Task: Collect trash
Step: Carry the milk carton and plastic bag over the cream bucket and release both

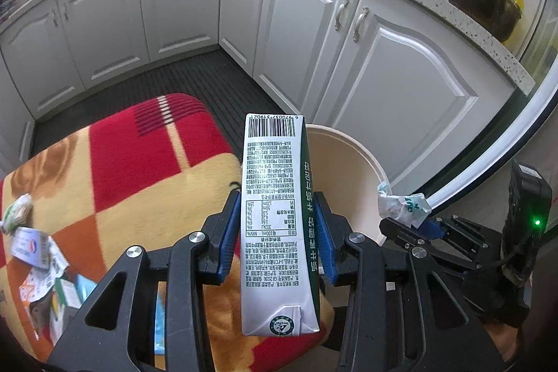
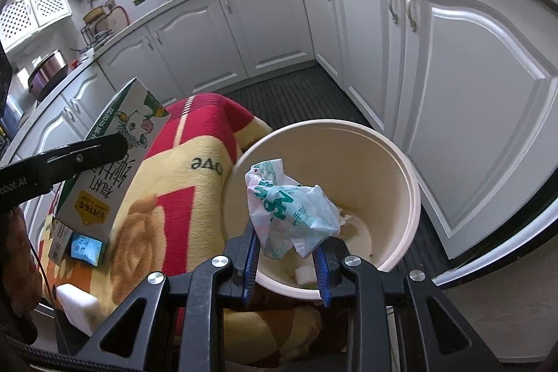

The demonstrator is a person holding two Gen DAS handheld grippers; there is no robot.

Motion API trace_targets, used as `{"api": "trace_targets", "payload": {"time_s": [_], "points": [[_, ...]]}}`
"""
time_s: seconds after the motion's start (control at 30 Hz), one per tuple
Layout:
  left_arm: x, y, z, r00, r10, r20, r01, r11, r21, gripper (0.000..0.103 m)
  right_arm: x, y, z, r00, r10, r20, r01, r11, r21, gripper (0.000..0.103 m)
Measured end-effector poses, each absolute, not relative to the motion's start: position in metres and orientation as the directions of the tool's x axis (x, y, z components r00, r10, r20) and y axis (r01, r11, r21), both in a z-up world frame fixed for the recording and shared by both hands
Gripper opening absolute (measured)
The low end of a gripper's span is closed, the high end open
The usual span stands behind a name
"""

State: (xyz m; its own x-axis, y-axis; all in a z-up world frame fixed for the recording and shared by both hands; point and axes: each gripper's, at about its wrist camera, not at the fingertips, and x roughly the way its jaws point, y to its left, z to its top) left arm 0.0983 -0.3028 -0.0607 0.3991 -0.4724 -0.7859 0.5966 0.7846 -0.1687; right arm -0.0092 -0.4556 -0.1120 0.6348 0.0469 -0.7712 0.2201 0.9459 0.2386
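The left gripper [image 1: 277, 225] has its jaws closed on a tall milk carton [image 1: 275, 218], which the blue pads press on its two narrow sides. The carton points forward, with the barcode at its far end and the printed nutrition table facing the camera. In the right wrist view the same carton [image 2: 115, 159] is seen from its other side, with a cartoon cow on it, held above the blanket [image 2: 195, 197]. This blanket, with red, yellow and orange patches, covers a raised surface in the middle of the kitchen. The right gripper [image 2: 286, 258] has its jaws closed on a crumpled plastic wrapper [image 2: 289, 208], white with green and blue print, and holds it over the open mouth of a cream-coloured bin [image 2: 401, 183]. The bin stands on the floor just beside the blanket, and some white scraps lie at its bottom. More trash [image 1: 35, 250] lies on the blanket at the left edge of the left wrist view: crumpled papers and small boxes. White cabinets [image 1: 314, 33] stand behind, under a speckled counter [image 1: 453, 9] with pots on it.
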Motion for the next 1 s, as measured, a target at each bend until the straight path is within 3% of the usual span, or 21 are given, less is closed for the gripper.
{"api": "trace_targets", "payload": {"time_s": [0.67, 0.73, 0.8, 0.9, 1.0], "points": [[0.117, -0.351, -0.101, 0.304, -0.459, -0.834, 0.604, 0.771, -0.204, 0.038, 0.015, -0.484, -0.152, 0.559, 0.024, -0.829, 0.289, 0.931, 0.222, 0.027], [0.118, -0.354, -0.103, 0.308, -0.448, -0.839, 0.602, 0.774, -0.193, 0.038, 0.017, -0.486, -0.154, 0.555, 0.020, -0.832, 0.299, 0.928, 0.222, 0.032], [0.119, -0.356, -0.105, 0.299, -0.453, -0.840, 0.603, 0.772, -0.202, 0.039, 0.020, -0.488, -0.154, 0.555, 0.000, -0.832, 0.320, 0.923, 0.213, 0.057], [0.120, -0.358, -0.108, 0.303, -0.451, -0.840, 0.601, 0.774, -0.199, 0.057, 0.019, -0.489, -0.153, 0.567, -0.014, -0.824, 0.334, 0.918, 0.214, 0.062], [0.119, -0.354, -0.109, 0.313, -0.451, -0.836, 0.599, 0.777, -0.195, 0.059, 0.017, -0.492, -0.153, 0.563, -0.015, -0.826, 0.343, 0.914, 0.217, 0.062]]}}
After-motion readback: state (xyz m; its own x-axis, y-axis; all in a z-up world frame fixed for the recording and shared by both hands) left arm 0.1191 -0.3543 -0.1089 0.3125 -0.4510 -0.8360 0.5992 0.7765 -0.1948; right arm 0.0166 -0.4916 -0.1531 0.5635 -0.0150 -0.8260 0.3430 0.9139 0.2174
